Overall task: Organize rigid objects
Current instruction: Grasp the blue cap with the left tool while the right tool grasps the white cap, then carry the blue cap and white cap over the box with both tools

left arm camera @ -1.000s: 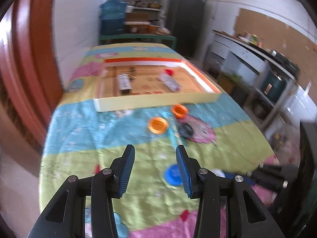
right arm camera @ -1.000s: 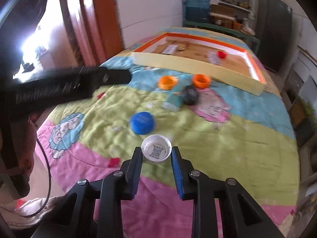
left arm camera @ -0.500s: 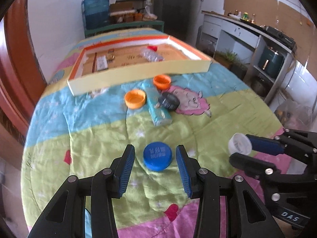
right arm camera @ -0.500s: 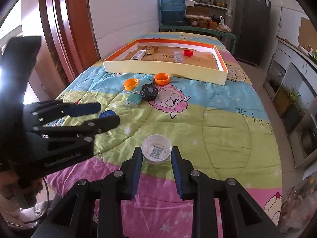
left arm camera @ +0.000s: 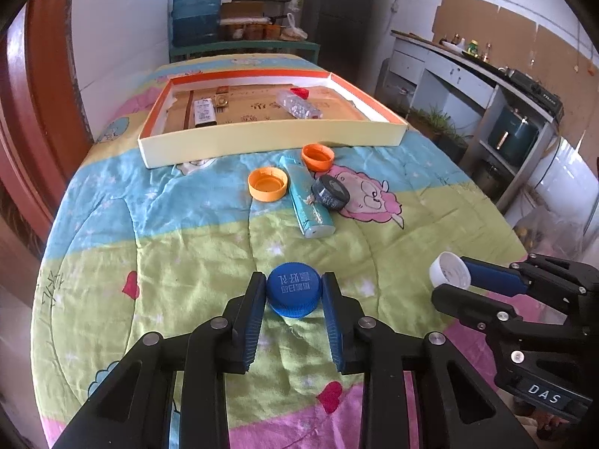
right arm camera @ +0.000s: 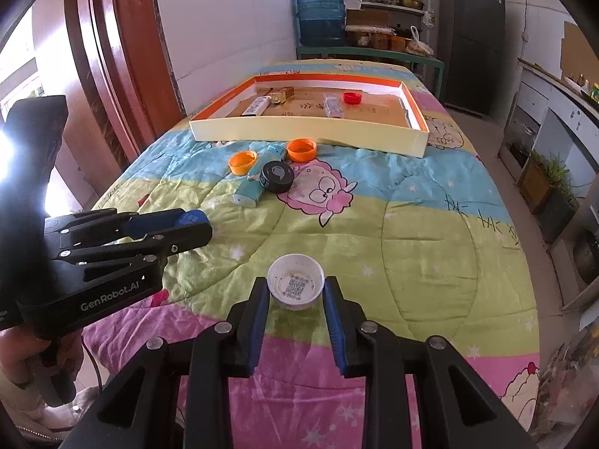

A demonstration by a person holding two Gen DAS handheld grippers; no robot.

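Roughly a third done, by my read. Your left gripper [left arm camera: 294, 293] is closing on the blue cap [left arm camera: 294, 293], which sits on the quilt [left arm camera: 187, 262] near your edge of the table; both pads look to be against its ribbed rim, though the jaws are still coming in and the cap isn't off the cloth. Your right gripper [right arm camera: 296, 292] is clamped narrow on the white cap [right arm camera: 295, 281], open side up with a printed code visible inside, held above the pink band of the quilt. Already in the shallow tray [right arm camera: 299, 133] at the far end: a red cap [right arm camera: 352, 97], a clear wrapped item [right arm camera: 333, 106], a white-labelled flat pack [right arm camera: 255, 104] and a small gold box [right arm camera: 281, 93]. Still loose on the quilt just in front of the tray: two orange caps [left arm camera: 268, 183] [left arm camera: 318, 156], both open side up, a teal tube [left arm camera: 307, 198] lying between them, and a black round tin [left arm camera: 330, 192] touching the tube's right side. So four items are in, two are in your claws, and four are untouched. What's left, as I judge it: carry both caps to the tray, then come back for that cluster. The tube and the tin touch, so I'd expect one to shift when you take the other; take the orange caps first, since they have more room around them.
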